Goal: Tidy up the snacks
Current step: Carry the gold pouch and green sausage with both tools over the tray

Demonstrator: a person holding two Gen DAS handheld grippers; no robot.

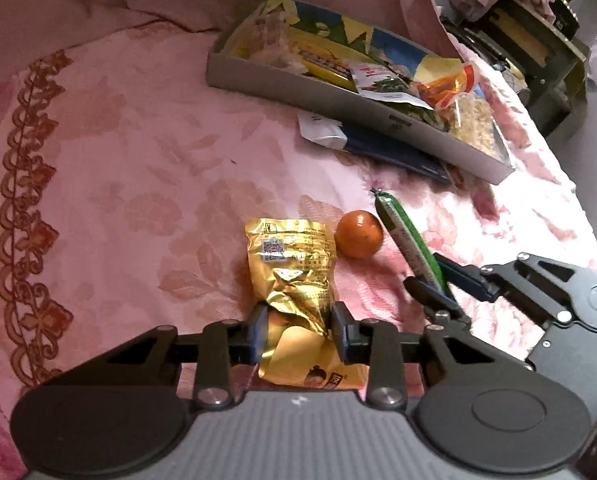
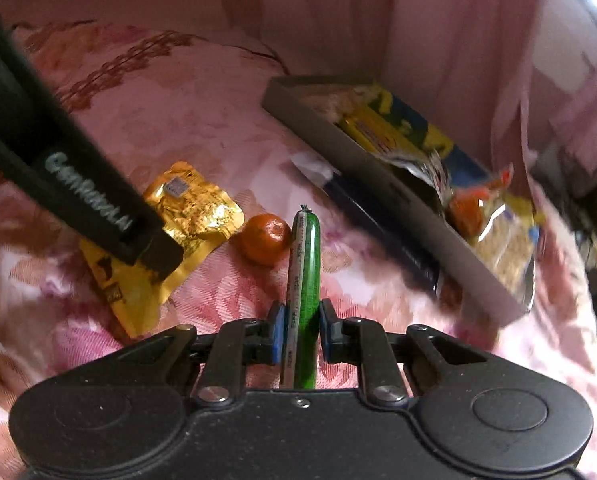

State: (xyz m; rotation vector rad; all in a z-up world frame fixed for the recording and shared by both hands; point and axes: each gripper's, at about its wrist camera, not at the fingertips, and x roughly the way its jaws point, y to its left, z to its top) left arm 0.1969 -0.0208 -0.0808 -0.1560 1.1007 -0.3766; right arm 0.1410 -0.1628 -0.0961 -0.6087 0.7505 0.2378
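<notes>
My left gripper (image 1: 298, 330) is shut on a gold foil snack packet (image 1: 294, 280) that lies on the pink bedspread; the packet also shows in the right wrist view (image 2: 190, 208). My right gripper (image 2: 301, 328) is shut on a green sausage stick (image 2: 306, 272), which also shows in the left wrist view (image 1: 408, 236). A small orange (image 1: 358, 234) sits between the packet and the sausage, touching neither gripper; it also shows in the right wrist view (image 2: 264, 238). A grey cardboard tray (image 1: 298, 84) holding several snack packets lies further back; in the right wrist view its near wall (image 2: 378, 184) shows.
A dark blue flat packet (image 1: 394, 150) with a white end lies partly under the tray's near side. Pink curtain (image 2: 478, 40) hangs behind the tray. Shelving with clutter (image 1: 538, 52) stands past the bed's right edge. The bedspread (image 1: 118, 160) extends to the left.
</notes>
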